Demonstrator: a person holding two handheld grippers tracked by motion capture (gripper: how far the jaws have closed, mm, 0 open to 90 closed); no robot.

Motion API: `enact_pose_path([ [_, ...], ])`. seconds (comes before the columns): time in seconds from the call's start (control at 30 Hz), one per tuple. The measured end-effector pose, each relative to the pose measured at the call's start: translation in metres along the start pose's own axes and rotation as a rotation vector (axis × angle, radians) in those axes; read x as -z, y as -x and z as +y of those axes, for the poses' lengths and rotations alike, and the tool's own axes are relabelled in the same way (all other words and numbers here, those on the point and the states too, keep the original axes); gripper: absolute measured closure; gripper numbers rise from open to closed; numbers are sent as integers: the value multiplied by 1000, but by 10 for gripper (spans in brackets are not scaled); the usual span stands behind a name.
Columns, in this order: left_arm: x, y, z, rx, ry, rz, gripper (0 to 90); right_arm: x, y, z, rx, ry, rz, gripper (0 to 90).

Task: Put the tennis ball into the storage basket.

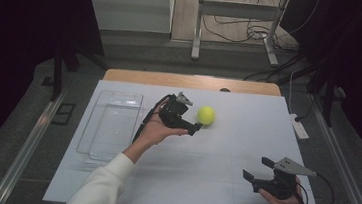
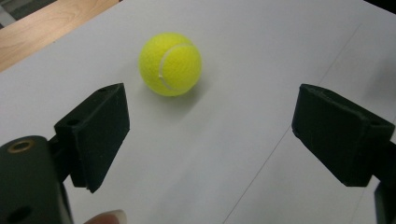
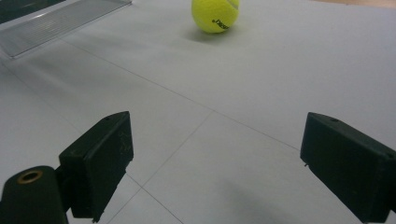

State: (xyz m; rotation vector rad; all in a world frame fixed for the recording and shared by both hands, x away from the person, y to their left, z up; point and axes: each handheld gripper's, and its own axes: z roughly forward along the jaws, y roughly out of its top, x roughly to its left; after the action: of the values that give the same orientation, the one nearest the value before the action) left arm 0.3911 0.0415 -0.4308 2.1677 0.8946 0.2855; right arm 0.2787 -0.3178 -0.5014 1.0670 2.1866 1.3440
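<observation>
1 fuzzy yellow-green tennis ball [image 1: 206,115] sits on the matte white sheet [image 1: 214,150] that covers the table, its felt nap crossed by a curved pale seam in the left gripper view [image 2: 170,64] and marked with small dark lettering in the right gripper view [image 3: 215,15]. The left gripper [image 1: 194,128], a black blocky tool with a grey three-cornered plate on top, lies just beside the ball; its 2 square-edged jaws stand wide apart with nothing between them, and the ball rests ahead of them, nearer the left jaw in its own view, untouched. The left hand [image 1: 156,130] grips the tool, a white sleeve [image 1: 103,185] behind it. The right gripper [image 1: 257,169], same dull black plastic, rests near the sheet's near right corner, well apart from the ball, jaws likewise spread wide and bare. To the left of the ball, a clear rectangular plastic tray [image 1: 111,123] with rounded corners and a ribbed floor lies on the sheet. Thin straight lines divide the sheet into panels. A strip of light wood tabletop [image 1: 191,81] shows at the far edge.
</observation>
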Motion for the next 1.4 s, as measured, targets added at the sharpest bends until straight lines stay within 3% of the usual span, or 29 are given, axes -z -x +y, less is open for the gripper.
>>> enact_pose_path([
  [1.4, -33, -28, 26, 21, -57, -15, 121, -1, 1, -1, -3, -4, 5, 98],
])
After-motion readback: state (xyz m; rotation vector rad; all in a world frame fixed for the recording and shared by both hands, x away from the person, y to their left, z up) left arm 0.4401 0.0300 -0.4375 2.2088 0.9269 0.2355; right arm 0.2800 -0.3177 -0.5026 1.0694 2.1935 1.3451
